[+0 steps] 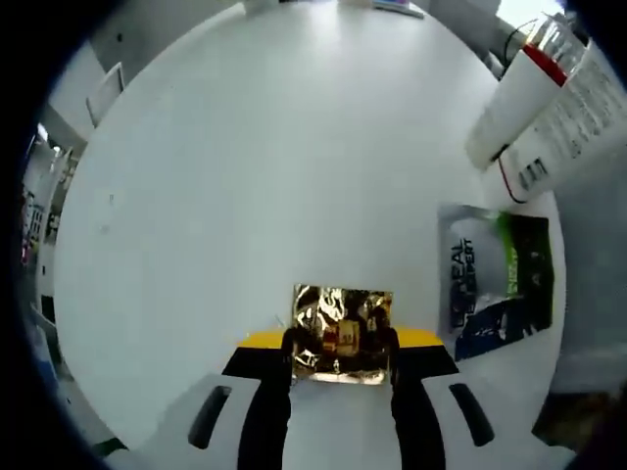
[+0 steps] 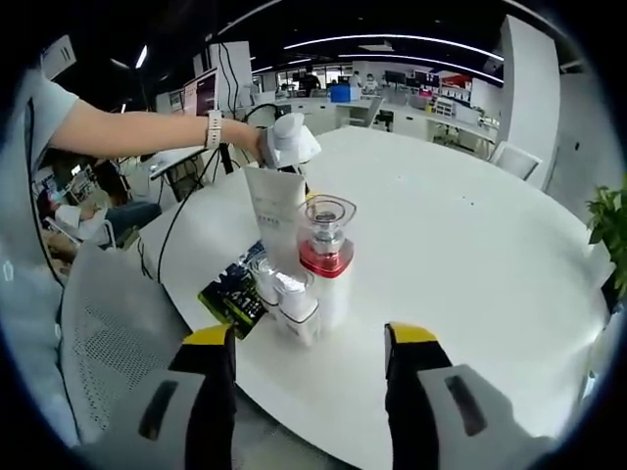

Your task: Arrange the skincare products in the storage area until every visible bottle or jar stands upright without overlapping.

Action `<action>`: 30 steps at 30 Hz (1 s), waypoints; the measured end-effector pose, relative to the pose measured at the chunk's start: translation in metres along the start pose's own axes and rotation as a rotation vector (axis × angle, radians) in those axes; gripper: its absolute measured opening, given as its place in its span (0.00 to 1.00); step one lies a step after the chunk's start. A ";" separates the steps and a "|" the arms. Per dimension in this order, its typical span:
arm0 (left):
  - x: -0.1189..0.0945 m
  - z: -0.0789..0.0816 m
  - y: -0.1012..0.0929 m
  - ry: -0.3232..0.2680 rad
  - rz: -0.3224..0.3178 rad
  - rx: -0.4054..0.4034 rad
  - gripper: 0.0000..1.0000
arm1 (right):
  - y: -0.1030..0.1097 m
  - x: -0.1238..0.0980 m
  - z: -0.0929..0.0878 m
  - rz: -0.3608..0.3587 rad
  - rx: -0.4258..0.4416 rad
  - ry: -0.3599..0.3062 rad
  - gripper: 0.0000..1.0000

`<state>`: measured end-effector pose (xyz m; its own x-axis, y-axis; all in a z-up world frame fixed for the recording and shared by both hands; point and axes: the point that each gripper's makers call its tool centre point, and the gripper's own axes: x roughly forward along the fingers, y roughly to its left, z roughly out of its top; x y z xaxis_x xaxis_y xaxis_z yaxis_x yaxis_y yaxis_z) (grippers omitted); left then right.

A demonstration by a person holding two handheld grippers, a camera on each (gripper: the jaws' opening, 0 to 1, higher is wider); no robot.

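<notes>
Gripping a small gold foil box (image 1: 341,333), the left gripper (image 1: 341,364) is holding it between closed jaws just above the white round table (image 1: 274,176), and the box is sitting level in the grip. At two o'clock in the left gripper view, a dark sachet (image 1: 498,279) is lying flat, and beyond it at one o'clock two white tubes (image 1: 549,108), one with a red band, are standing as a cluster. The right gripper (image 2: 312,357) is waiting with its jaws spread and nothing between them, facing the same cluster at twelve o'clock: a tall white tube (image 2: 275,215), a red-banded bottle with a clear cap (image 2: 326,250) and a low clear-capped jar (image 2: 289,294), packed against one another.

To do this step well, the person is probably best setting the box down upright on bare table, well apart from the sachet and the tubes, then releasing only once its base is resting flat. The crowded cluster likely needs spreading next, since its pieces are overlapping from here.
</notes>
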<state>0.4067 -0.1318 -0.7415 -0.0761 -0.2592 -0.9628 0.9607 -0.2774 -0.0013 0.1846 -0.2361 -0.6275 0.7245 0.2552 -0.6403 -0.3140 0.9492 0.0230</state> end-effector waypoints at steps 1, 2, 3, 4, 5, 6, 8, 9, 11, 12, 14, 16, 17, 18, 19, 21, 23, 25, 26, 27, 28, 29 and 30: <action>-0.001 -0.001 -0.001 -0.001 0.000 0.000 0.36 | 0.001 0.000 0.000 0.003 0.000 -0.001 0.65; -0.002 -0.002 -0.003 -0.002 0.002 -0.003 0.36 | 0.001 0.000 0.001 0.003 0.001 -0.004 0.65; -0.002 -0.003 -0.004 -0.002 0.003 -0.003 0.36 | 0.002 0.000 0.002 0.002 0.000 -0.006 0.66; -0.003 -0.004 -0.006 -0.001 0.003 -0.007 0.36 | 0.002 -0.001 0.002 0.004 -0.001 -0.009 0.66; -0.004 -0.005 -0.008 0.000 0.003 -0.007 0.36 | 0.003 -0.001 0.003 0.004 0.001 -0.012 0.67; -0.005 -0.007 -0.010 0.001 0.006 -0.002 0.36 | 0.003 -0.001 0.004 0.003 0.000 -0.014 0.68; -0.008 -0.009 -0.013 0.000 0.008 -0.005 0.36 | 0.003 -0.002 0.005 0.003 -0.003 -0.017 0.71; -0.008 -0.009 -0.014 -0.001 0.008 -0.006 0.36 | 0.003 -0.002 0.005 -0.001 -0.002 -0.016 0.72; -0.010 -0.012 -0.016 -0.003 0.013 -0.013 0.36 | 0.004 -0.002 0.006 0.001 -0.002 -0.016 0.74; -0.011 -0.013 -0.018 0.001 0.012 -0.015 0.36 | 0.005 -0.003 0.007 0.002 -0.003 -0.019 0.75; -0.011 -0.015 -0.019 0.009 0.013 -0.008 0.36 | 0.006 -0.004 0.009 0.001 -0.007 -0.024 0.77; -0.011 -0.016 -0.017 0.012 0.012 -0.009 0.36 | 0.006 -0.005 0.010 -0.003 -0.013 -0.029 0.79; -0.011 -0.019 -0.015 0.012 0.013 -0.013 0.36 | 0.006 -0.005 0.011 -0.004 -0.013 -0.030 0.80; -0.011 -0.021 -0.016 0.012 0.012 -0.014 0.36 | 0.006 -0.006 0.011 -0.005 -0.014 -0.032 0.81; -0.011 -0.023 -0.017 0.012 0.012 -0.018 0.36 | 0.006 -0.006 0.012 -0.006 -0.016 -0.035 0.82; -0.012 -0.027 -0.020 0.012 0.012 -0.020 0.36 | 0.006 -0.007 0.012 -0.007 -0.017 -0.037 0.85; -0.013 -0.030 -0.022 0.014 0.013 -0.021 0.36 | 0.008 -0.008 0.014 -0.004 -0.016 -0.045 0.88; -0.013 -0.034 -0.023 0.021 0.012 -0.025 0.36 | 0.009 -0.009 0.015 -0.002 -0.015 -0.051 0.90; -0.013 -0.037 -0.024 0.024 0.013 -0.027 0.36 | 0.010 -0.010 0.016 -0.003 -0.024 -0.053 0.90; -0.013 -0.038 -0.025 0.026 0.014 -0.028 0.36 | 0.011 -0.010 0.016 -0.002 -0.031 -0.051 0.90; -0.013 -0.041 -0.025 0.030 0.015 -0.031 0.36 | 0.011 -0.010 0.017 -0.003 -0.033 -0.052 0.91; -0.013 -0.043 -0.026 0.034 0.015 -0.032 0.36 | 0.011 -0.011 0.018 -0.005 -0.035 -0.055 0.92; -0.013 -0.045 -0.028 0.038 0.016 -0.029 0.36 | 0.012 -0.011 0.019 -0.003 -0.040 -0.058 0.92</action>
<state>0.3928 -0.0789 -0.7408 -0.0514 -0.2274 -0.9724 0.9692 -0.2462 0.0064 0.1844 -0.2240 -0.6056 0.7597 0.2639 -0.5944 -0.3353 0.9421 -0.0103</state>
